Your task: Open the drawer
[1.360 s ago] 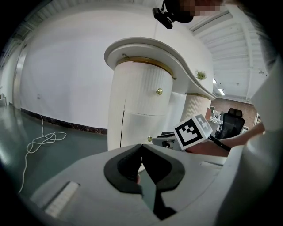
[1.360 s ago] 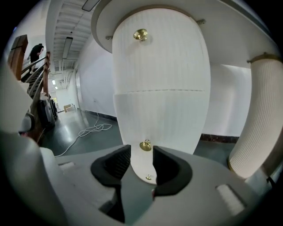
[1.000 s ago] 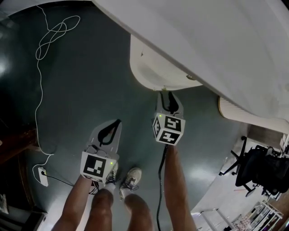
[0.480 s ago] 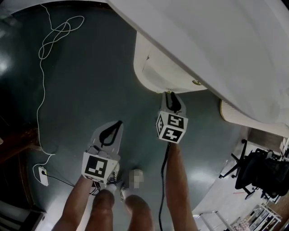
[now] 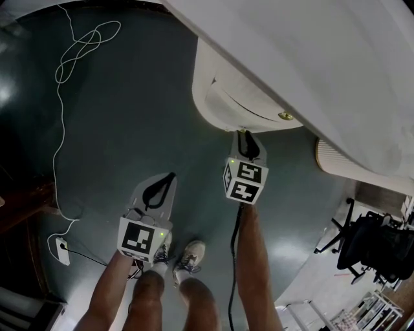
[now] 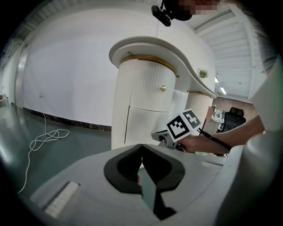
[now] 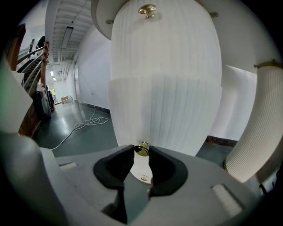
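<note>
A white ribbed rounded cabinet stands under a curved counter. Its lower drawer has a small brass knob in the right gripper view. My right gripper is closing on that knob, and both black pads touch its sides. In the head view the right gripper points at the cabinet front. A second brass knob sits higher, on the upper drawer. My left gripper hangs apart over the floor, its tips together and empty.
A white cable loops over the dark green floor to a power strip. Another ribbed white column stands right of the cabinet. An office chair is at the far right. The person's feet are below the grippers.
The right gripper's jaws have narrowed round the lower knob while the hand stayed at the cabinet. The left gripper has kept its place.
</note>
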A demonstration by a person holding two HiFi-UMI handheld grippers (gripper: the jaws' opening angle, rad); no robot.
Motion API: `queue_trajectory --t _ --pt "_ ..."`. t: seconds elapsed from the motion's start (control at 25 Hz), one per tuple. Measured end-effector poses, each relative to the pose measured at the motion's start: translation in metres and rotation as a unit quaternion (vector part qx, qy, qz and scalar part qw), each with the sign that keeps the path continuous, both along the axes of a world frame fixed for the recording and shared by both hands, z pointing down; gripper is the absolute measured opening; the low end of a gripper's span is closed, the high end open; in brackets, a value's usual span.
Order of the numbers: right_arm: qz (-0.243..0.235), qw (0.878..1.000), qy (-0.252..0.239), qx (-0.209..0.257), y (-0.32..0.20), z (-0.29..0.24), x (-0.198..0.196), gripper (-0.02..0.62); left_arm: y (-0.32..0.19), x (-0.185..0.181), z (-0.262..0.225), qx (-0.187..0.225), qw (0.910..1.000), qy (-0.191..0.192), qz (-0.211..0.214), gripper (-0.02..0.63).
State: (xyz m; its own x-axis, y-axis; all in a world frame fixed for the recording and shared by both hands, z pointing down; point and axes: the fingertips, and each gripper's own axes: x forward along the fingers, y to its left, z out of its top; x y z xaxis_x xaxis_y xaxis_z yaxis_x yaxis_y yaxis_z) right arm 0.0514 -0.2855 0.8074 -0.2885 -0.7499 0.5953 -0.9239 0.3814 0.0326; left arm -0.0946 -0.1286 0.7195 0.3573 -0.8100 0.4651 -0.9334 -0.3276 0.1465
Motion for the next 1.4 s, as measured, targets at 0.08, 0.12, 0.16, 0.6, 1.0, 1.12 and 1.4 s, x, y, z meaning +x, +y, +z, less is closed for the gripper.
queue_trajectory --t 0.08,0.12,0.16,0.6,1.0,1.12,1.4 --pt "-0.002 1.000 0.000 -0.003 0.003 0.000 0.000 0.109 0.002 0.001 -0.001 -0.001 1.0000 0.002 0.000 0.010" --pt "-0.003 1.000 0.001 -0.004 0.005 0.000 0.000 0.107 0.003 0.001 -0.002 -0.002 1.0000 0.002 0.000 0.011" --pt "-0.004 1.000 0.001 -0.005 0.007 0.000 0.000 0.107 0.003 0.002 -0.002 -0.004 1.0000 0.002 0.000 0.011" --pt "-0.015 1.000 0.010 -0.020 0.037 0.001 0.001 0.107 0.018 0.004 -0.013 -0.010 0.9999 0.000 0.003 0.010" --pt "-0.017 0.999 0.017 -0.023 0.069 0.002 0.003 0.107 0.035 0.007 -0.019 -0.009 0.9999 0.002 0.004 0.011" --pt "-0.019 0.999 0.019 -0.023 0.079 0.002 0.003 0.107 0.041 0.009 -0.019 -0.011 0.9999 0.002 0.006 0.010" --pt "-0.021 0.999 0.022 -0.031 0.106 0.003 0.002 0.107 0.053 0.011 -0.021 -0.014 0.9998 0.003 0.009 0.011"
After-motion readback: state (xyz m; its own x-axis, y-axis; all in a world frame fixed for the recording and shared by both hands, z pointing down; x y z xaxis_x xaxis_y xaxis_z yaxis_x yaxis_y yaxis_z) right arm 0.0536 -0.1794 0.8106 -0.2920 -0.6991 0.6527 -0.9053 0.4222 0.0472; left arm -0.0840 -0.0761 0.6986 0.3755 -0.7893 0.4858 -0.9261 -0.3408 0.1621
